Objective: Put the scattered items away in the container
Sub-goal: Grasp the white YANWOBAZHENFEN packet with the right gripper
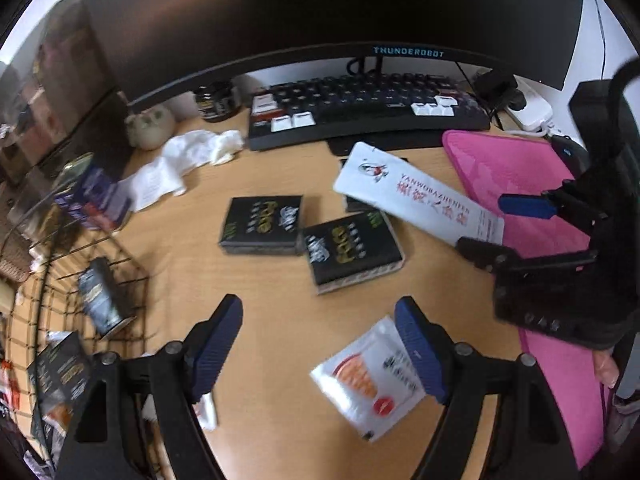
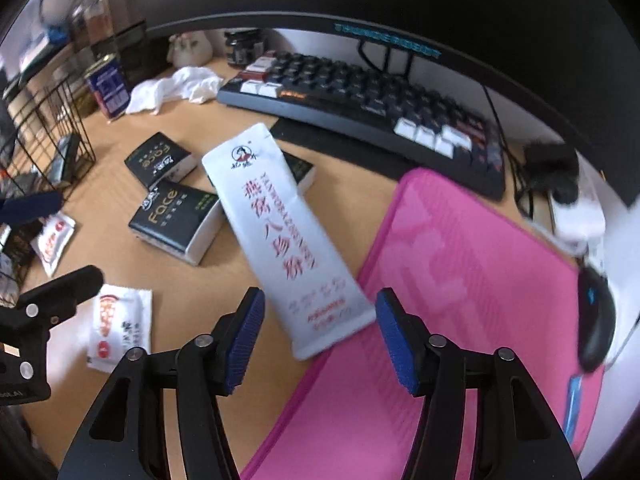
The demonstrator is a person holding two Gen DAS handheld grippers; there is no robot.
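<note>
A long white sachet with red writing (image 2: 280, 236) lies across the desk onto the pink mat; it also shows in the left wrist view (image 1: 420, 194). My right gripper (image 2: 320, 336) is open, its blue pads either side of the sachet's near end, not touching. Two black "Face" tissue packs (image 1: 260, 224) (image 1: 352, 252) lie mid-desk, a third (image 2: 298, 168) sits under the sachet. My left gripper (image 1: 320, 344) is open and empty above a small white-and-orange packet (image 1: 368, 380). A black wire basket (image 1: 100, 292) at the left holds a dark pack (image 1: 102, 300).
A black keyboard (image 1: 360, 112) and monitor stand at the back. The pink mat (image 2: 460, 280) covers the right side, with a black mouse (image 2: 596, 320) at its edge. A crumpled white tissue (image 1: 200, 152), a blue tin (image 2: 108, 88) and a second small packet (image 2: 54, 240) lie at the left.
</note>
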